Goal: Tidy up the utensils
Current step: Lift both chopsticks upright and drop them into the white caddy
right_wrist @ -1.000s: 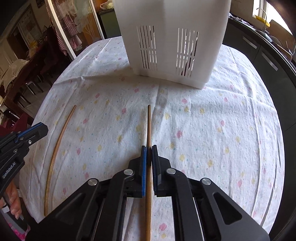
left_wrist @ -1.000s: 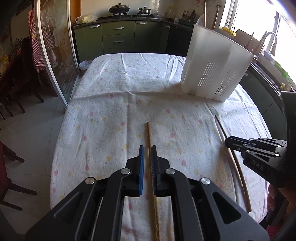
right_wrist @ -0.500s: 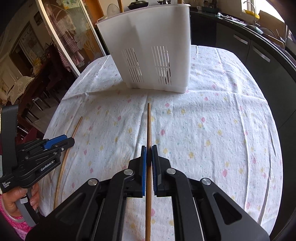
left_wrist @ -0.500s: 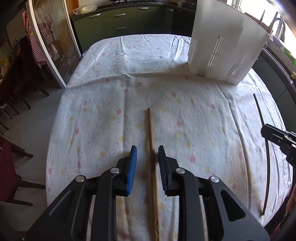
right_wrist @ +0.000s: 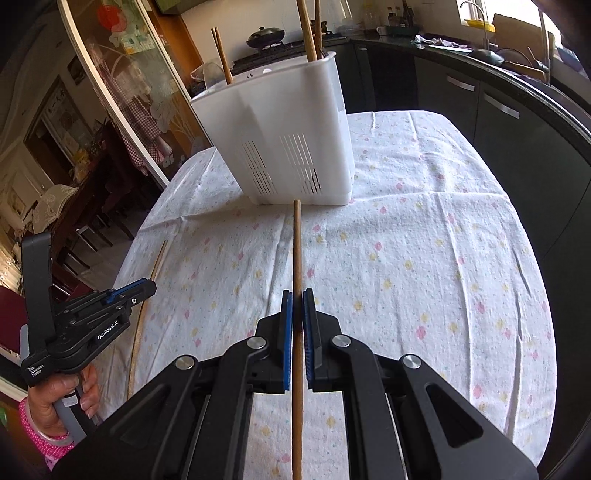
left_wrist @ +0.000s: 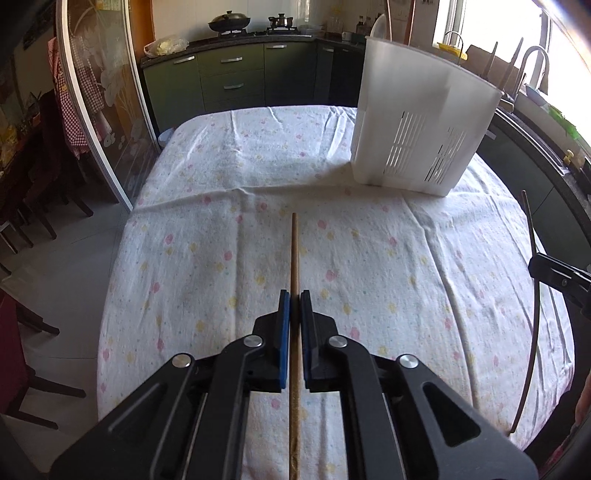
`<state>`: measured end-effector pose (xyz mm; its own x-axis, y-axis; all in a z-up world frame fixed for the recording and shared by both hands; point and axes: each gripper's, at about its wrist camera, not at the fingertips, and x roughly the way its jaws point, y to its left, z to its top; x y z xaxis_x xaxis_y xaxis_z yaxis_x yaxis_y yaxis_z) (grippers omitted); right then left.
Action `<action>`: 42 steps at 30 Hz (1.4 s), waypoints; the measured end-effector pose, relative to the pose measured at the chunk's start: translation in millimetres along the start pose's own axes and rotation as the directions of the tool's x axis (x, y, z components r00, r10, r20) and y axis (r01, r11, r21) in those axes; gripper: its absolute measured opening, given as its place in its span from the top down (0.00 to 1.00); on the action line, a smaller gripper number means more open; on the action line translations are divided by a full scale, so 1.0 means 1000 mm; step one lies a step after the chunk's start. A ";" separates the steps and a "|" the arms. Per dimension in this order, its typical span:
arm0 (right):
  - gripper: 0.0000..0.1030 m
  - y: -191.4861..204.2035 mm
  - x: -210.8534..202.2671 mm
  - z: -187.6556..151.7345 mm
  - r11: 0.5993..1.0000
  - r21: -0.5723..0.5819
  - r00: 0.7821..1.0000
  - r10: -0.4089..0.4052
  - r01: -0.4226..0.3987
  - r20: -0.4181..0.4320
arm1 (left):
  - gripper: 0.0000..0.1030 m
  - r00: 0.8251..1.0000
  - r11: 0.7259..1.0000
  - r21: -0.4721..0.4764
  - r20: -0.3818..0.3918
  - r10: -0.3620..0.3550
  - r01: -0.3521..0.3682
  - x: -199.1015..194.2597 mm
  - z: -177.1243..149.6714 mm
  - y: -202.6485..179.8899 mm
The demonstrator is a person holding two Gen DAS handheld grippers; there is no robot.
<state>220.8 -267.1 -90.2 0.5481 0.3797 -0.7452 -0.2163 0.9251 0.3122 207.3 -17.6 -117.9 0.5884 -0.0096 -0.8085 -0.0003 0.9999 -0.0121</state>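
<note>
**Grip of left gripper (left_wrist: 294,295) and right gripper (right_wrist: 297,293): each one closed on a wooden stick**

The blue pads of the left gripper are pressed together on a long brown wooden chopstick (left_wrist: 294,254). Its long axis runs along the fingers, and its tip points straight ahead over the white tablecloth with small flowers (left_wrist: 221,184). The tall white plastic utensil holder with slotted walls (left_wrist: 417,122) stands ahead and to the right of this gripper, well apart from the tip.

The right gripper is closed in the same way on a second long wooden chopstick (right_wrist: 296,251). This one also lies along the fingers and points ahead. Its tip is just in front of the bottom edge of the holder (right_wrist: 288,147).

The right wrist view shows what the left one does not: several wooden sticks (right_wrist: 308,33) standing upright inside the holder, and the person's hand (right_wrist: 62,398) around the handle of the left gripper (right_wrist: 92,321), with the first chopstick (right_wrist: 159,258) reaching forward from it. The left wrist view shows only the front part of the right gripper (left_wrist: 557,277), at the far right, and the second chopstick (left_wrist: 533,314) as a thin dark line. Whether either stick touches the cloth, I cannot tell.
</note>
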 end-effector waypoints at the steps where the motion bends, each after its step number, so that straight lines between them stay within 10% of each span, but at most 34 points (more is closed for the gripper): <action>1: 0.94 0.001 -0.007 0.000 1.000 0.000 1.000 0.004 -0.004 0.017 | 0.95 1.000 1.000 0.007 0.022 0.005 -0.005 -0.007 0.001 -0.002; 17: 0.94 0.015 -0.089 -0.010 0.999 -0.030 0.982 0.033 -0.028 0.187 | 0.95 0.973 0.997 0.080 0.230 -0.012 -0.007 -0.088 -0.002 -0.028; 42: 0.94 0.020 -0.140 -0.021 0.997 -0.064 0.957 0.068 -0.051 0.284 | 0.95 0.948 0.993 0.118 0.315 -0.034 -0.004 -0.123 -0.004 -0.038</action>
<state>122.5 -301.3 8.3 0.7388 0.4230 -0.5247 -0.2956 0.9030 0.3118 132.0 -54.6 -20.1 0.8129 -0.0404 -0.5810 0.0926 0.9939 0.0605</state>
